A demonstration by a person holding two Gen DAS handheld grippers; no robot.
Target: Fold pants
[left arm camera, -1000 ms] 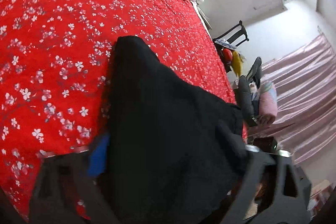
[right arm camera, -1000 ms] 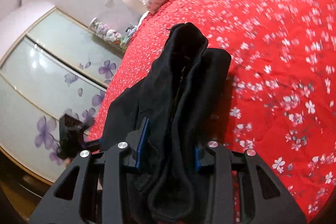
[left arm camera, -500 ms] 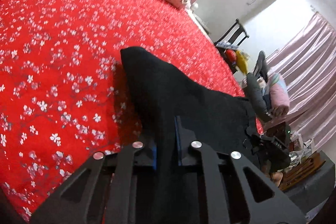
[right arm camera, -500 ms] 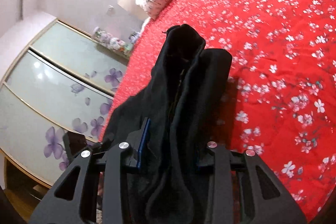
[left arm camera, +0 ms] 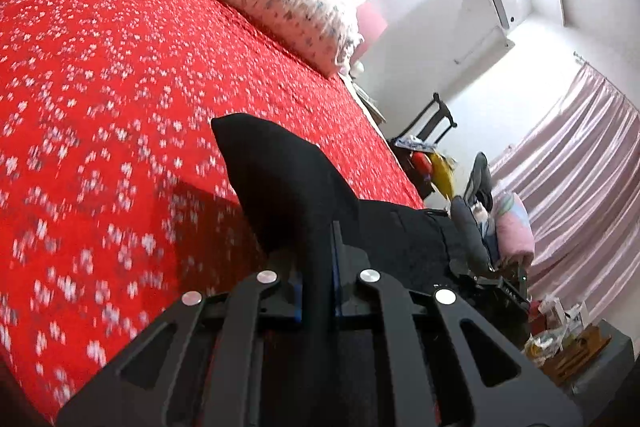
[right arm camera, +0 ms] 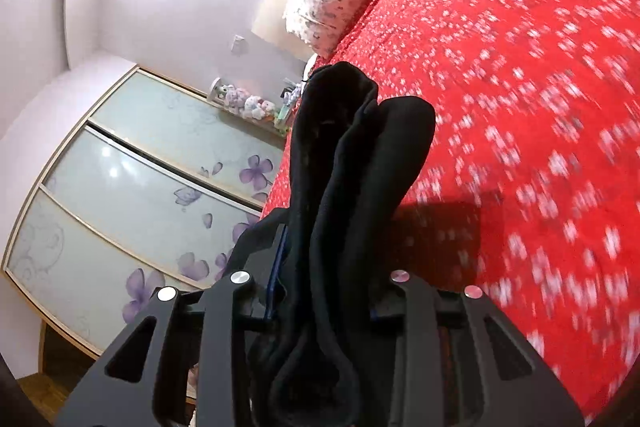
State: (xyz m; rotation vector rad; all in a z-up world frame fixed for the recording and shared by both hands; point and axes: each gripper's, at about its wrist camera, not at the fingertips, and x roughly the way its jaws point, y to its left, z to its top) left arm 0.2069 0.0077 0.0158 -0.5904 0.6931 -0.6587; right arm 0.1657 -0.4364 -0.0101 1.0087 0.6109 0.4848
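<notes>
**Black pants pinched at both ends above the bed**

Black pants (left arm camera: 280, 187) hang over the red floral bedspread (left arm camera: 100, 107), casting a shadow on it. The left gripper (left arm camera: 318, 267) is clamped tight on a thin fold. The right gripper (right arm camera: 324, 267) holds a thick bunch (right arm camera: 360, 167), its jaws closing on it. A pillow (left arm camera: 288, 15) lies beyond.

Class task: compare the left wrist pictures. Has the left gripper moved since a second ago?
Yes. The left gripper, now shut on the black pants, has lifted: the pillow sits lower in view.
</notes>
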